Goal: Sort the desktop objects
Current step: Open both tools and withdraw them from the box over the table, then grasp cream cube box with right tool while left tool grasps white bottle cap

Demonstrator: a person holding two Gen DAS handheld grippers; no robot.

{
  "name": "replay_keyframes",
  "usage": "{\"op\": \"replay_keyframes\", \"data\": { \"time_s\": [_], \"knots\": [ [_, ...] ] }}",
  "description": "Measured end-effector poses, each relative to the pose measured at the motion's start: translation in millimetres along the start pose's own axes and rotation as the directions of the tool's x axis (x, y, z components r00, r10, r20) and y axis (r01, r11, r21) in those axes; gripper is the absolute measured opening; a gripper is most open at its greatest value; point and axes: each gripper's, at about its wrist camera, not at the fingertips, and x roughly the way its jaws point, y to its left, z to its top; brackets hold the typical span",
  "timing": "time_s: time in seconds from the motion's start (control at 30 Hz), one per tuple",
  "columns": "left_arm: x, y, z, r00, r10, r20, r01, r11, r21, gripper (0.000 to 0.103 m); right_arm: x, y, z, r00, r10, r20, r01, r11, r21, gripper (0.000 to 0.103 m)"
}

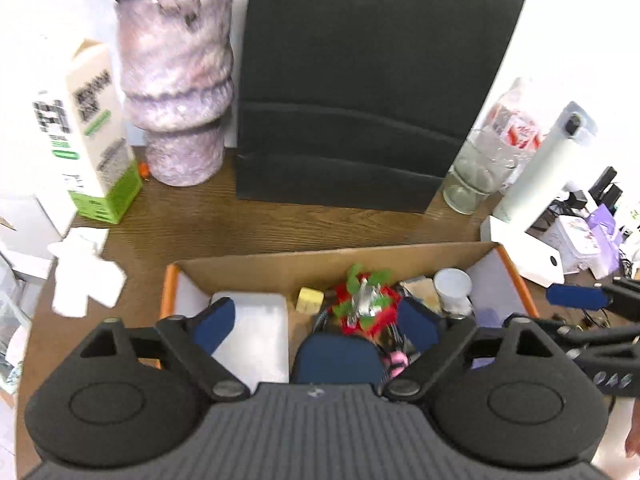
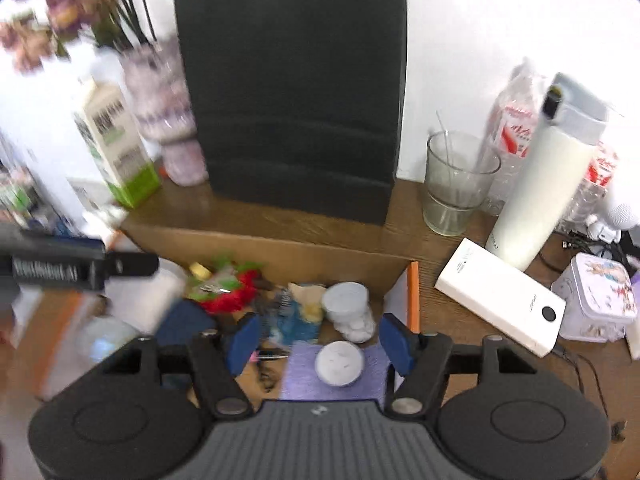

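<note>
- A brown wood-grain tabletop [image 1: 248, 224] stands against a white wall, with a tall black panel [image 1: 360, 80] upright at its back, straight ahead of both pairs of tongs.
- Writing: the milk carton [image 1: 92, 140], ahead and left of the left tongs [image 1: 316, 320], carries dark print too blurred to read; the bottle [image 2: 516, 128] ahead and right of the right tongs [image 2: 320, 338] has a red-and-white label, also unreadable.
- Just under and ahead of both tongs sits an open cardboard box [image 1: 280, 268] with orange-edged flaps. It holds a red-and-green toy [image 1: 366, 304], a yellow cube [image 1: 309, 300], a white cup [image 2: 347, 304], a white round lid [image 2: 339, 362] on a purple sheet [image 2: 372, 380] and a white slab [image 1: 260, 320].
- A glass [image 2: 456, 184] stands ahead and right of the right tongs, with a thin stick in it.
- A white power bank [image 2: 500, 304] lies right of the right tongs.
- A purple fuzzy vase [image 1: 176, 80] stands ahead-left.
- Both tongs are spread, holding nothing.
</note>
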Motion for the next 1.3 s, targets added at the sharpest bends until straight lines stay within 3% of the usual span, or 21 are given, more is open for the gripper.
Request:
{"op": "replay_keyframes", "data": {
  "time_s": [0.07,0.23,0.37,0.53,0.67,0.8,0.9,1.0,1.13,1.3],
  "knots": [
    [-25,-2,-15,0.999,0.009,0.04,-0.009,1.0,0.007,0.103,-21,2,-9,0.999,0.036,0.027,-0.036,0.999,0.015,0.075],
    [-79,-8,-67,0.991,0.05,0.126,-0.056,0.997,0.046,0.103,-60,6,-46,0.997,0.046,0.066,-0.048,0.998,0.033,0.08],
    [-117,-7,-127,0.975,0.048,0.219,-0.054,0.998,0.024,0.103,-88,18,-105,0.986,0.047,0.159,-0.051,0.998,0.02,0.081],
    [-151,-6,-218,0.947,0.05,0.318,-0.068,0.997,0.044,0.103,-119,31,-184,0.96,0.037,0.277,-0.042,0.999,0.013,0.082],
    [-167,-13,-283,0.898,0.118,0.425,-0.132,0.991,0.004,0.103,-140,50,-247,0.935,0.035,0.352,-0.043,0.999,0.015,0.084],
    [-175,-26,-337,0.872,0.13,0.473,-0.148,0.989,0.001,0.103,-151,68,-300,0.917,0.029,0.397,-0.031,1.0,-0.001,0.085],
    [-171,-33,-366,0.874,0.103,0.476,-0.116,0.993,-0.001,0.103,-152,78,-332,0.917,0.028,0.399,-0.039,0.999,0.02,0.085],
    [-165,-44,-385,0.87,0.1,0.483,-0.13,0.991,0.027,0.103,-148,85,-355,0.921,0.005,0.39,-0.024,0.999,0.042,0.085],
    [-162,-56,-397,0.882,0.099,0.461,-0.132,0.99,0.039,0.103,-150,94,-379,0.919,-0.037,0.393,0.046,0.999,-0.013,0.084],
    [-162,-67,-406,0.889,0.095,0.449,-0.119,0.993,0.026,0.103,-157,86,-394,0.92,-0.019,0.392,0.014,1.0,0.017,0.081]
  ]
}}
